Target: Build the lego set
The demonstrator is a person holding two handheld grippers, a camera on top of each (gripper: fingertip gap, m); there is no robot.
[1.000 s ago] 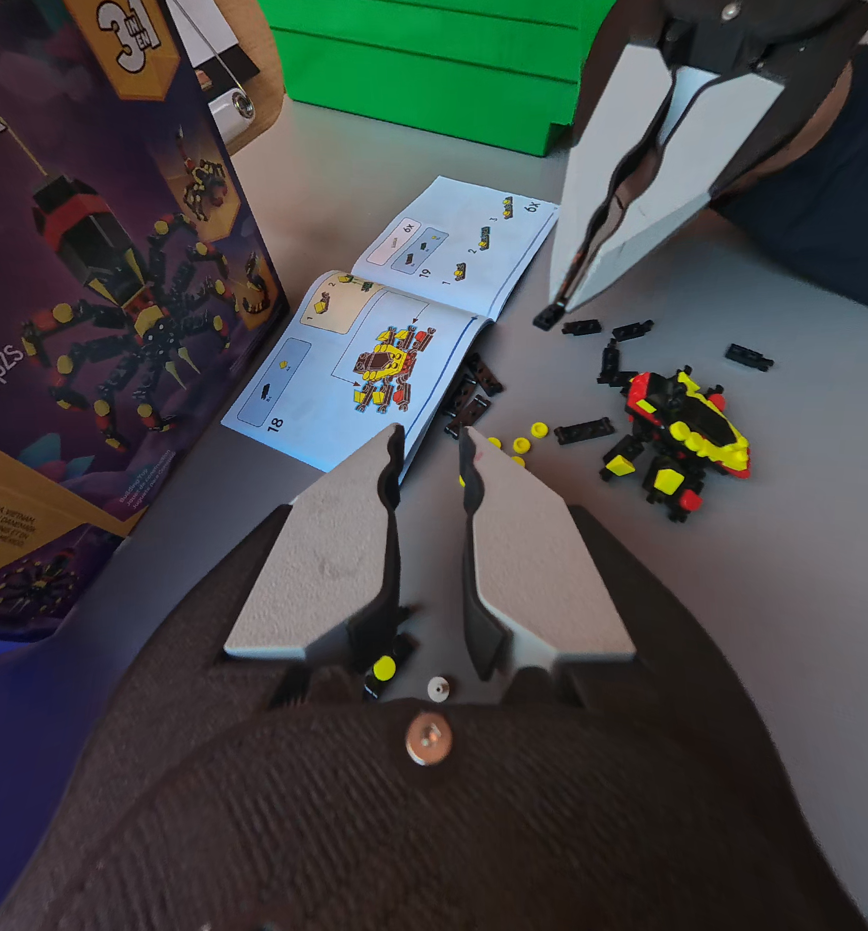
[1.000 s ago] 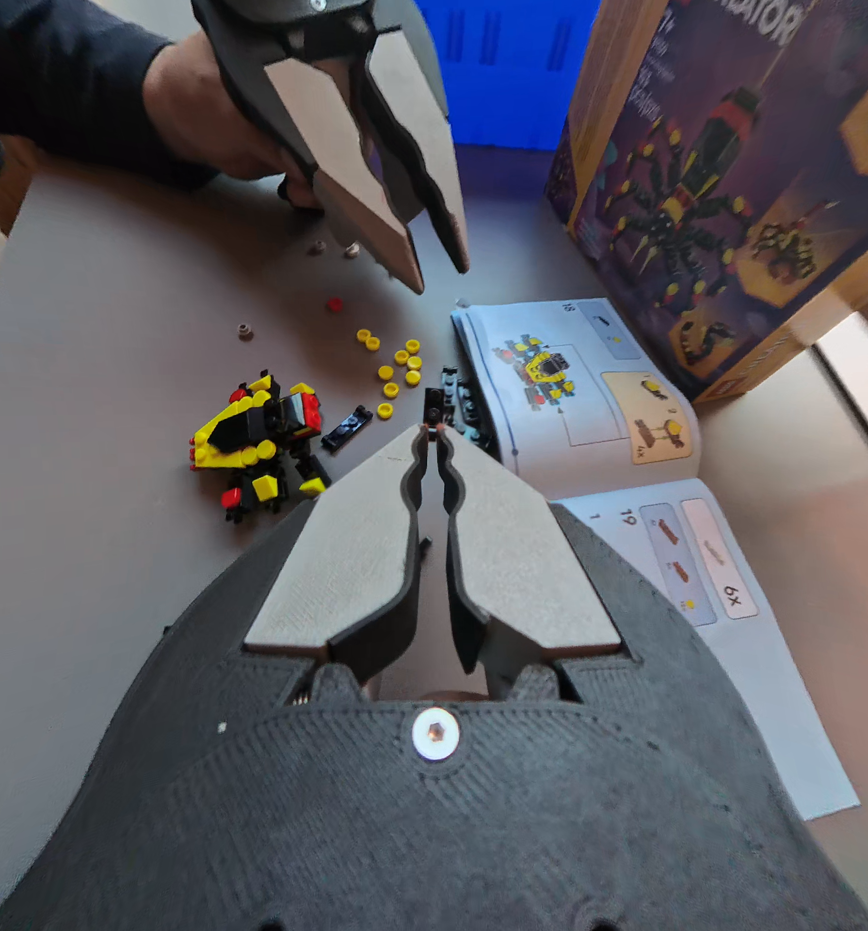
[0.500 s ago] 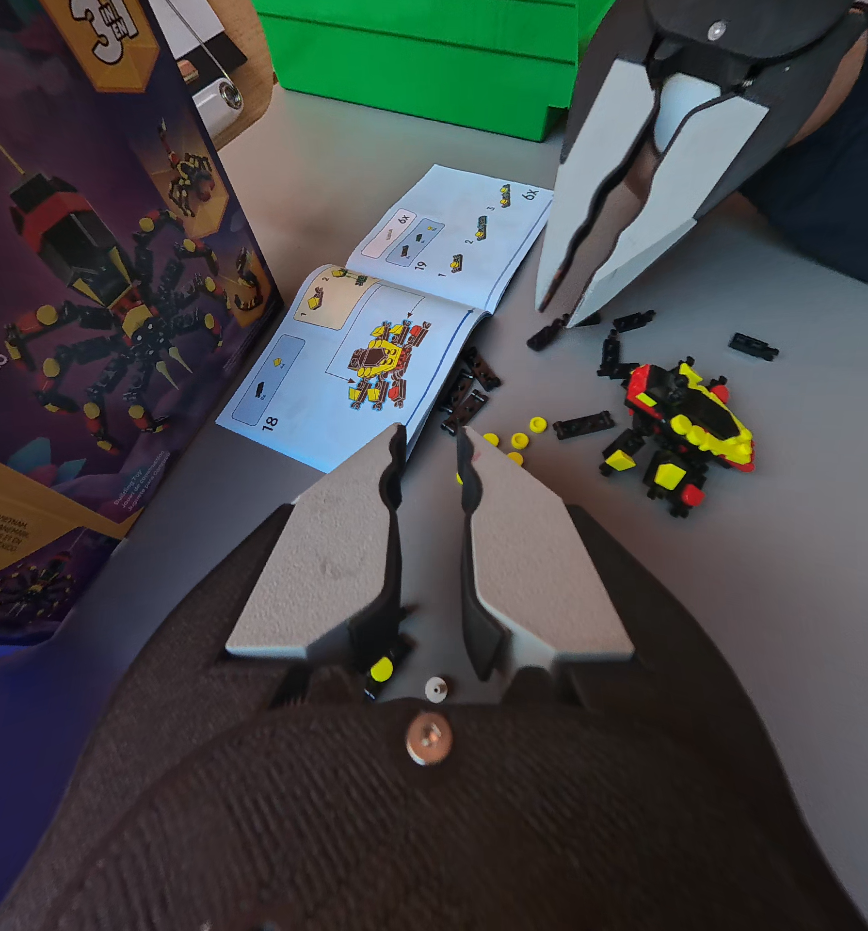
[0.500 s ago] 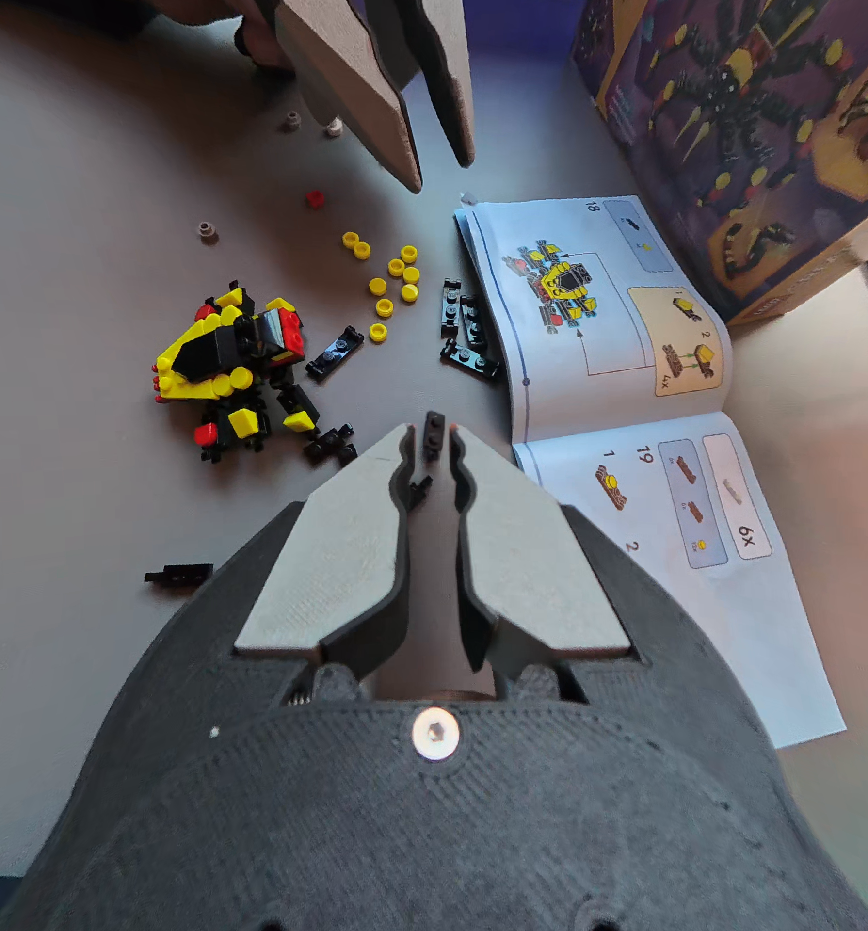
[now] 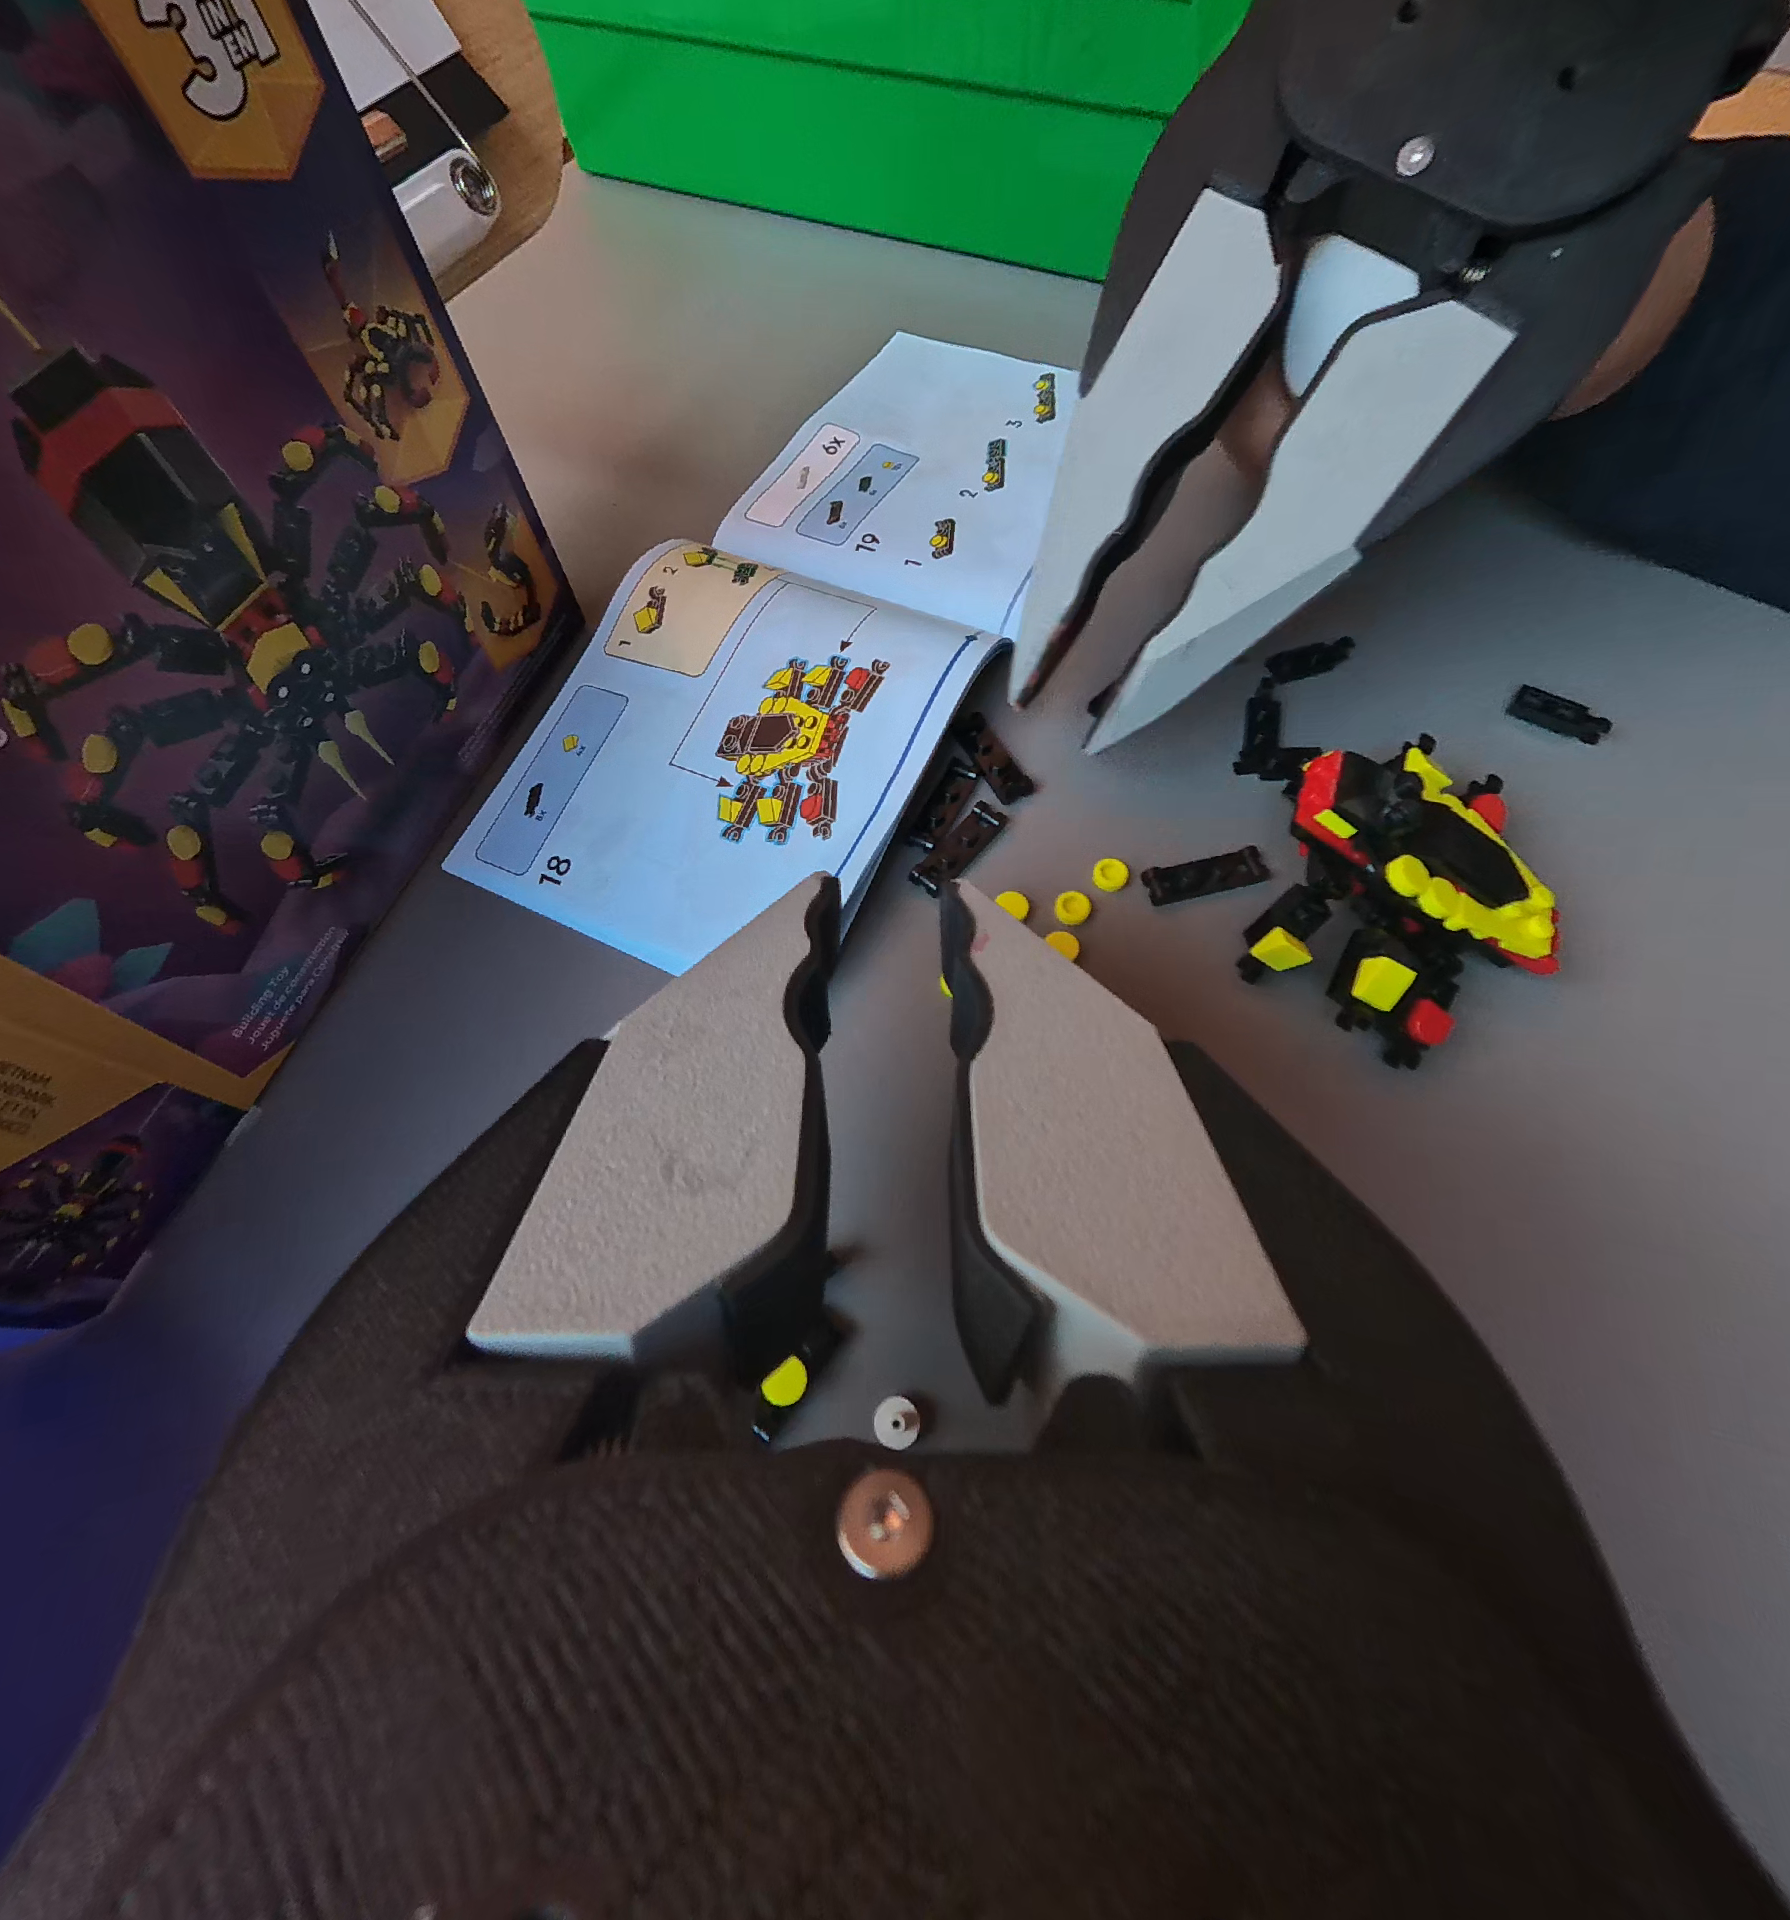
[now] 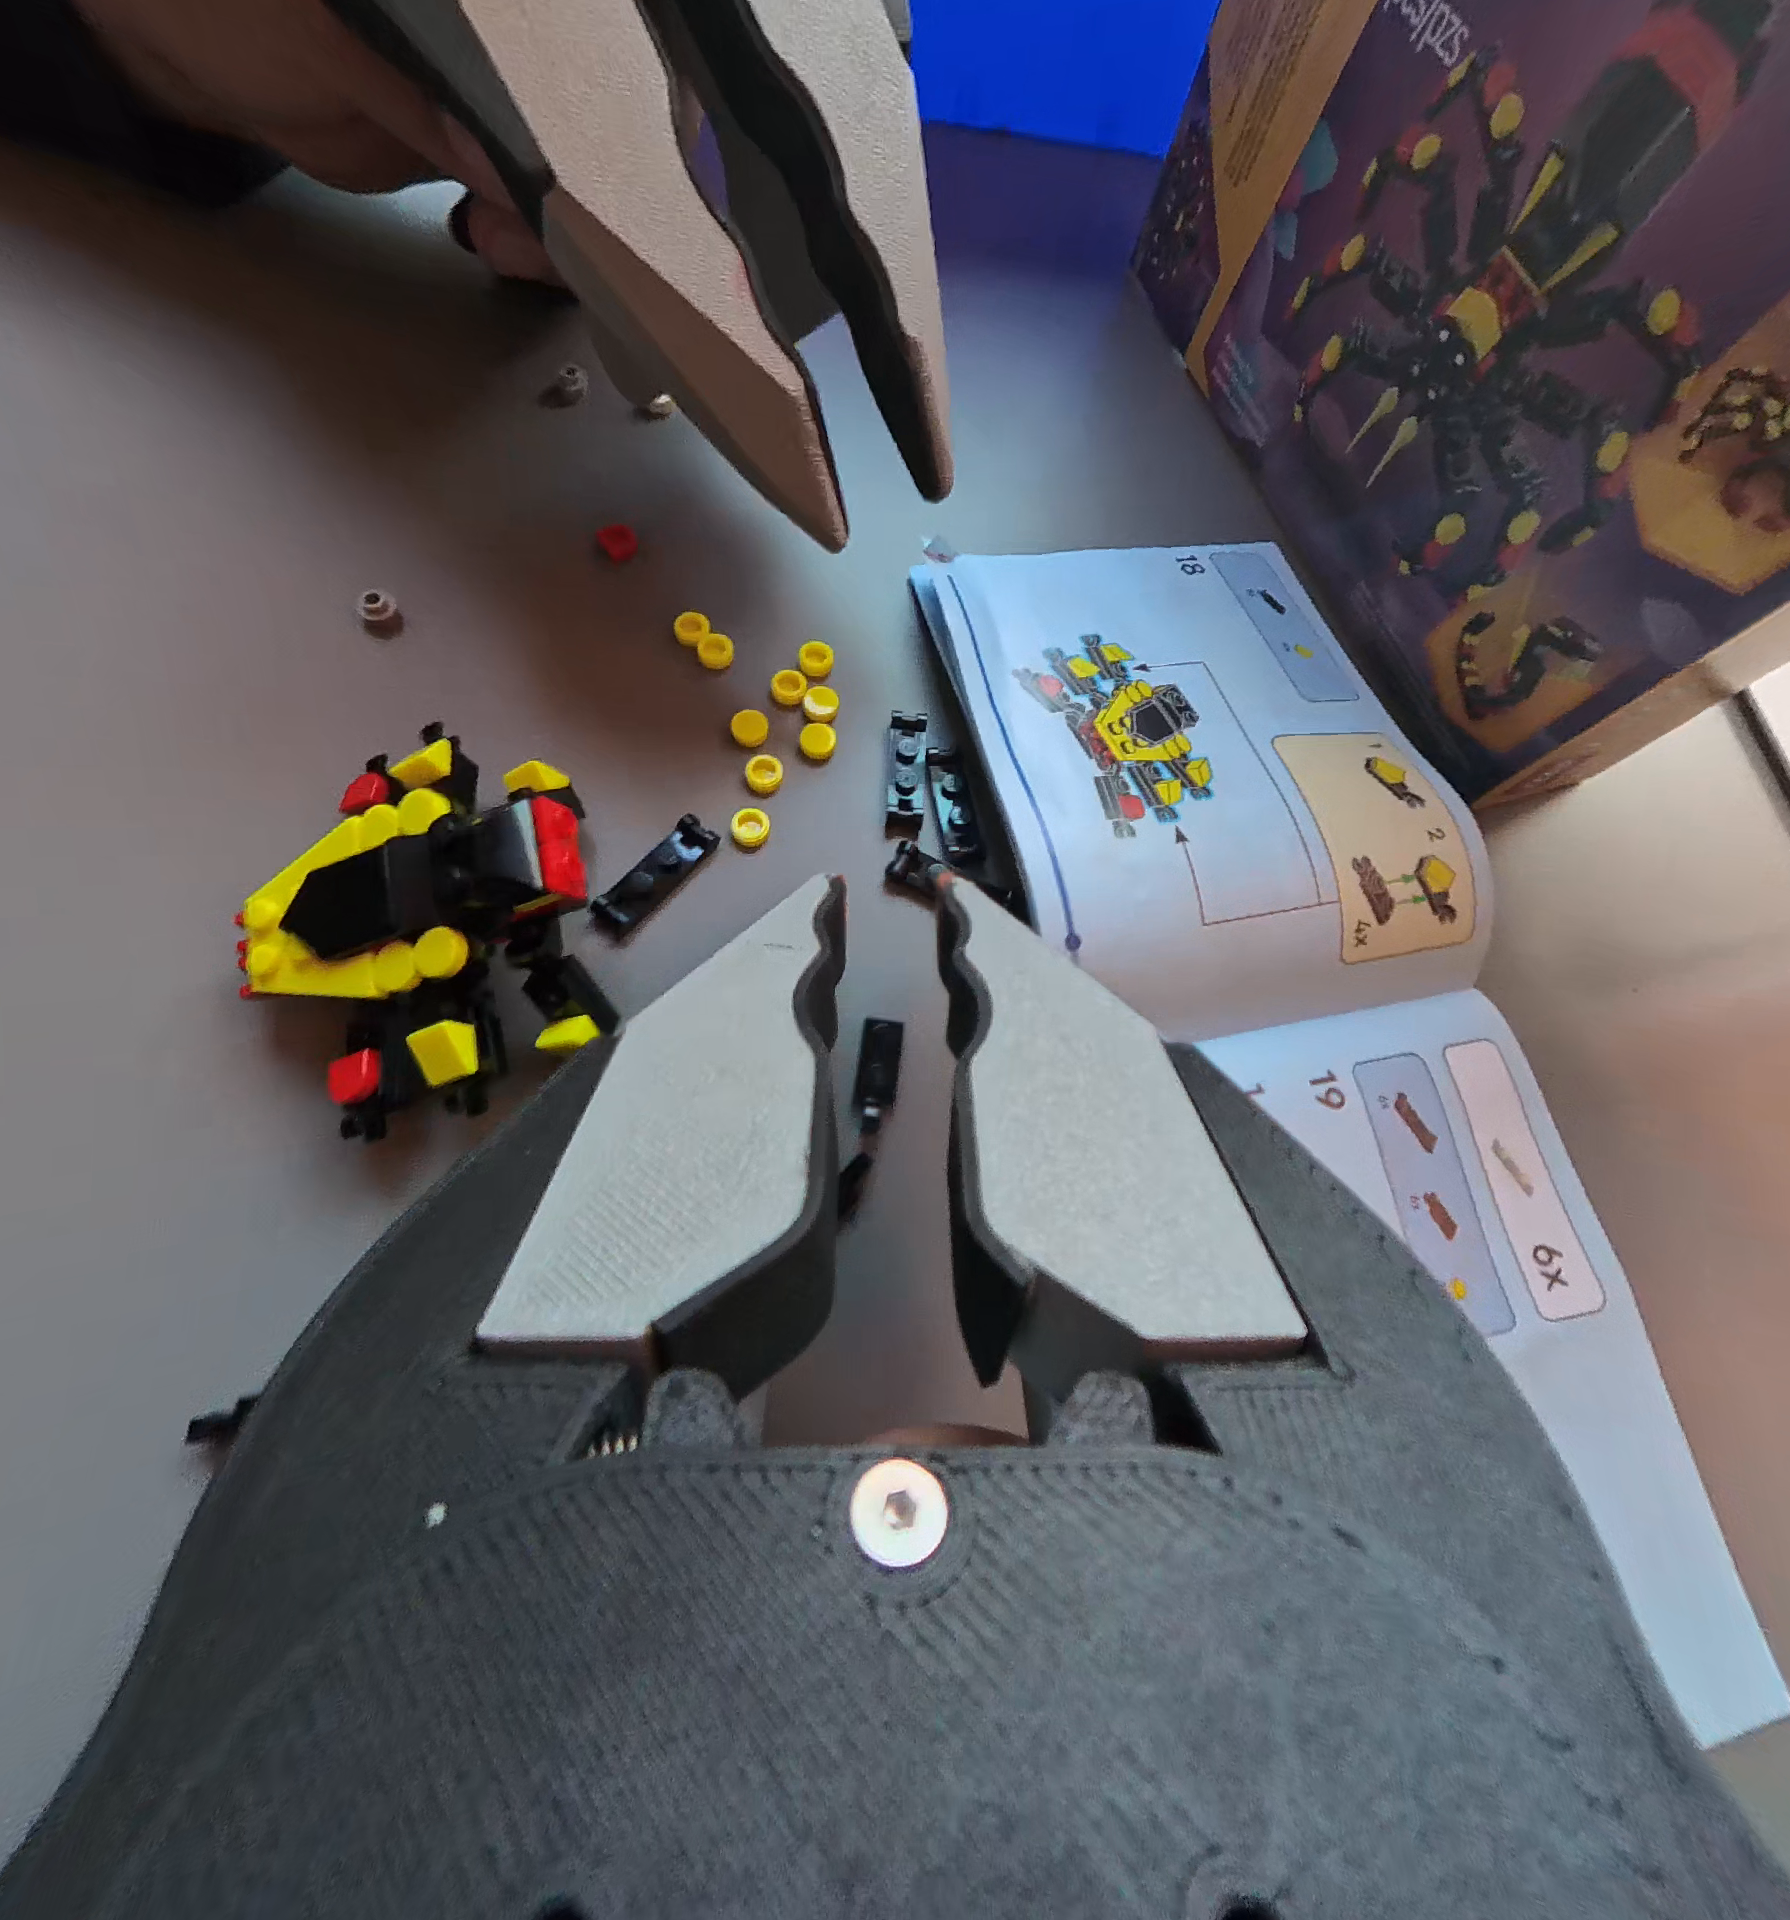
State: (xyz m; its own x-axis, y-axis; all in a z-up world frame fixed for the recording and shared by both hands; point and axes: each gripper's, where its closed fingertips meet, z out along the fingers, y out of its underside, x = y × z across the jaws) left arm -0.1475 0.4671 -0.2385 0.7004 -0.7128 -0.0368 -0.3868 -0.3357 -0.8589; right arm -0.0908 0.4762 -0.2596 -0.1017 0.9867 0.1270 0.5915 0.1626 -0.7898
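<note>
The part-built yellow, black and red model [image 5: 1410, 883] lies on the grey table and also shows in the right wrist view [image 6: 413, 914]. Yellow round tiles [image 6: 787, 691] and loose black plates [image 6: 917, 774] lie between it and the open instruction booklet [image 6: 1182, 790]. My right gripper [image 6: 889, 883] is open just above the table beside the booklet's edge. A small black piece [image 6: 875, 1070] sits loose between its fingers. My left gripper [image 5: 886, 899] is open and empty, hovering above the yellow tiles [image 5: 1067, 909]. Each gripper shows in the other's view, the right one [image 5: 1057, 719] and the left one [image 6: 883, 511].
The purple set box [image 5: 195, 571] stands left of the booklet [image 5: 766, 727]. A green bin [image 5: 870, 104] is behind. Single black plates [image 5: 1203, 876] [image 5: 1556, 715], a red stud [image 6: 616, 540] and a grey stud [image 6: 380, 608] are scattered around the model. A person's hand holds each gripper. One gripper's finger ends stand about 7 cm off the other's. It is some 7 cm from my left tips to the red stud [image 6: 616, 540].
My right gripper has opened and let go of the small black piece it held at its tips, and has dropped closer to the table. My left gripper has stayed open.
</note>
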